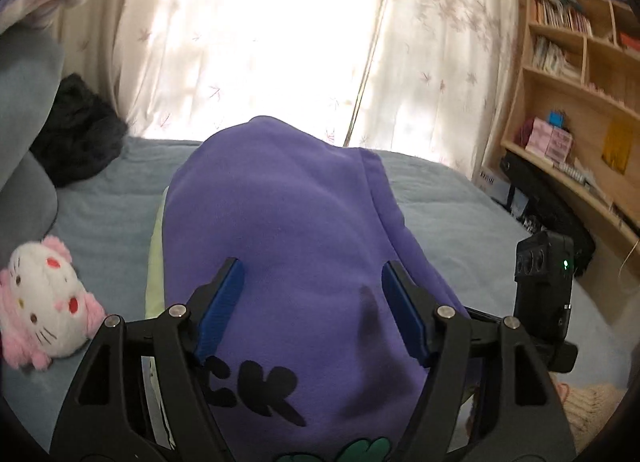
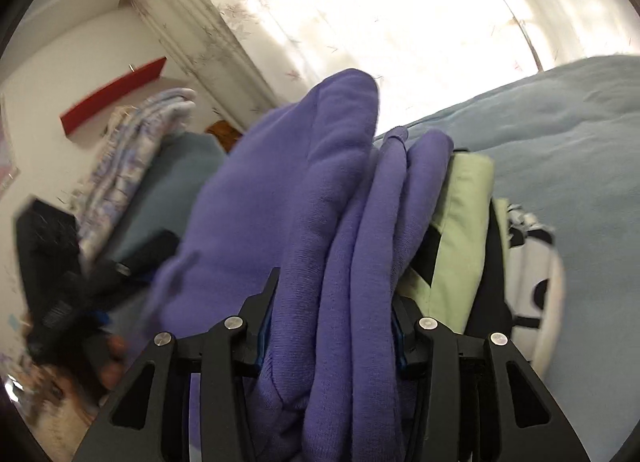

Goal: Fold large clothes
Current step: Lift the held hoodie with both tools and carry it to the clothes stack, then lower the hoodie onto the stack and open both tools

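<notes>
A purple sweatshirt (image 1: 280, 222) with black letters lies folded on a pile of clothes on a blue-grey bed (image 1: 448, 214). My left gripper (image 1: 312, 298) is open just above it, blue pads either side of the fabric, holding nothing. In the right wrist view my right gripper (image 2: 332, 326) is shut on a thick bunch of folded layers of the purple sweatshirt (image 2: 320, 202). The other gripper (image 1: 544, 290) shows at the right edge of the left wrist view.
A pale green garment (image 2: 460, 222) and a black-and-white one (image 2: 536, 274) lie under the purple one. A Hello Kitty plush (image 1: 44, 302) sits left. A dark garment (image 1: 76, 134) and pillows lie at the bed's head. A wooden bookshelf (image 1: 580, 94) stands right, curtains behind.
</notes>
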